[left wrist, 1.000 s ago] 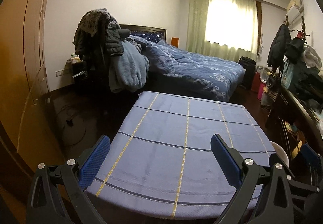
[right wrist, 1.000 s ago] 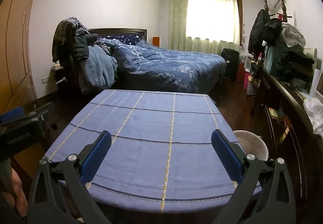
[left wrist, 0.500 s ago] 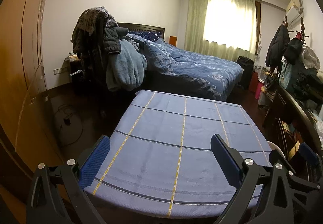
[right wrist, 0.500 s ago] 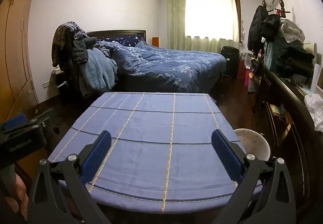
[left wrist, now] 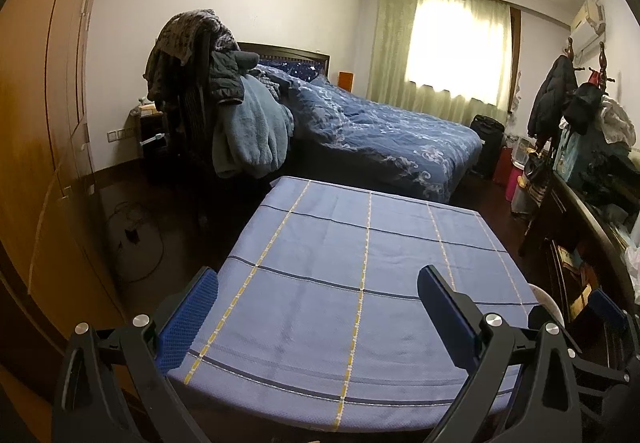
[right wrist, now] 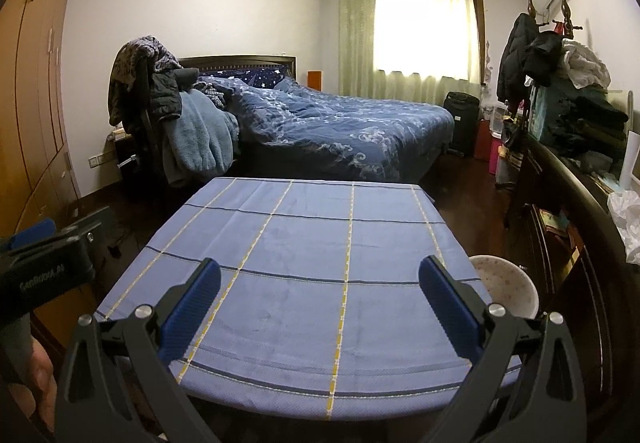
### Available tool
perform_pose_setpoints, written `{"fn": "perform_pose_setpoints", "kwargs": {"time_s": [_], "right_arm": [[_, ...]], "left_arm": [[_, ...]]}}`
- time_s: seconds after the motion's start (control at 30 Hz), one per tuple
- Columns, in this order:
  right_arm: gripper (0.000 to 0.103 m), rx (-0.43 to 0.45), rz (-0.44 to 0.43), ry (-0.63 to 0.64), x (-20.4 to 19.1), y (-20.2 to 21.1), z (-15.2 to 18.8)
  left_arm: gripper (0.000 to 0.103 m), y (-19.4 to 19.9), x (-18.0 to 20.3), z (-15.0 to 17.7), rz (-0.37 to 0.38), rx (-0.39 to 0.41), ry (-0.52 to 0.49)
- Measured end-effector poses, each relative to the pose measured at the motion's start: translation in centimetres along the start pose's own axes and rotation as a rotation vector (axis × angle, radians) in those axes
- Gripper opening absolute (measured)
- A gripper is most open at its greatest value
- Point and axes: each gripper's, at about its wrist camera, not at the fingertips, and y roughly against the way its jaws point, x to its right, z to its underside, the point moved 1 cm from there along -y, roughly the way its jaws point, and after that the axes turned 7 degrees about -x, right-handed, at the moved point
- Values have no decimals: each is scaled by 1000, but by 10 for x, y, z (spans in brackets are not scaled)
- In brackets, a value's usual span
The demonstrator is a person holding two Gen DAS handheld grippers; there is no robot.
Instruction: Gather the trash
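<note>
Here both the left gripper (left wrist: pixel 318 307) and right gripper (right wrist: pixel 320 293) gape wide above the blue checked tablecloth (right wrist: pixel 304 263).

Table (right wrist: pixel 304 283) covered by blue checked tablecloth (left wrist: pixel 360 275) with yellow and dark stripes, nothing on top. Dark wood floor (right wrist: pixel 464 195) around it; white bin (right wrist: pixel 508 287) beside table's right edge.

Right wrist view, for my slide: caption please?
Open right gripper over a bare blue checked tablecloth, white bin beside it.

Left hand-held gripper (left wrist: pixel 318 307) spread wide, empty, above blue tablecloth (left wrist: pixel 360 283); possibly bowl (left wrist: pixel 548 303) at right edge.
</note>
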Motion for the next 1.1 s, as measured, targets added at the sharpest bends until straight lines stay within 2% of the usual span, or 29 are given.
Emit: {"fn": "perform_pose_setpoints", "kwargs": {"time_s": [1.1], "right_arm": [[100, -36, 2, 27, -11, -6, 9]], "left_arm": [[99, -3, -5, 6, 64, 6, -10]]}}
